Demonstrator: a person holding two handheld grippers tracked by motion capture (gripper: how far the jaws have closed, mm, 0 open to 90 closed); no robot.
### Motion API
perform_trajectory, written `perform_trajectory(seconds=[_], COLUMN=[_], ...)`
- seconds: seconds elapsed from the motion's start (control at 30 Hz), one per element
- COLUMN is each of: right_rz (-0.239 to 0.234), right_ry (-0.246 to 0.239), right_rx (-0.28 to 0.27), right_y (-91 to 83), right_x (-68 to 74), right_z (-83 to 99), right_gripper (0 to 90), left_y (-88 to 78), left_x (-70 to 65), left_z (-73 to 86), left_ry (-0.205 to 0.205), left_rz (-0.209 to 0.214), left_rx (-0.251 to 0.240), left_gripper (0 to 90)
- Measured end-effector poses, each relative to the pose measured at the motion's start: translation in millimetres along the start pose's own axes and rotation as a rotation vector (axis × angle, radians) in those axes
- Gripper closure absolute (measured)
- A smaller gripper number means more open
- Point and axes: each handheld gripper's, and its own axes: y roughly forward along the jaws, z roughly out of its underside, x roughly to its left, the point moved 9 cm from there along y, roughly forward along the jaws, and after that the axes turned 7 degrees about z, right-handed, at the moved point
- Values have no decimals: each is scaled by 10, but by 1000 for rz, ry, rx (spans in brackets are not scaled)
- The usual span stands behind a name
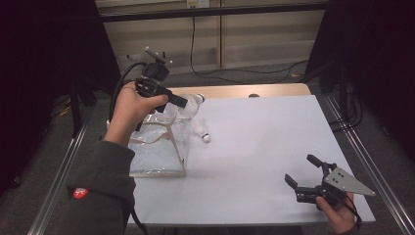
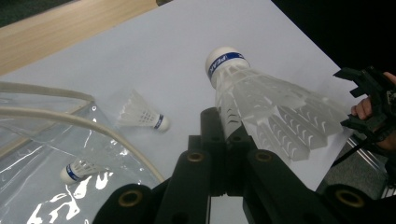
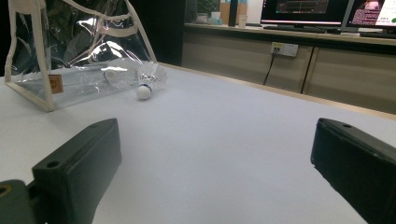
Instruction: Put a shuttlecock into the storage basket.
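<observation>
Feathered skirt of the held shuttlecock [image 2: 275, 116] partly covered where the fingers [image 2: 212, 140] of the left gripper [image 2: 229, 158] close over it. In the high view, same shuttlecock a pale blur against the clear bag [image 1: 161, 147]. Shuttlecock inside the bag [image 2: 77, 170] dimmed by glare on the plastic. Right gripper [image 3: 215, 172] cut off by bottom and right edges. Bag's top cropped in the right gripper view.
</observation>
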Motion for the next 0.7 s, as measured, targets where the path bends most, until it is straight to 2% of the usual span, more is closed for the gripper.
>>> perform_trajectory(seconds=[0.07, 0.7], right_rz=[-3, -2], right_ry=[-4, -4], right_rx=[-2, 0], right_y=[0, 1], right_x=[-2, 3], right_z=[-1, -1], right_gripper=[17, 17], left_y=[-13, -141], left_x=[22, 103], left_z=[-2, -13], left_ry=[-4, -25], left_rz=[-12, -37], left_rx=[0, -18], left_gripper=[900, 900])
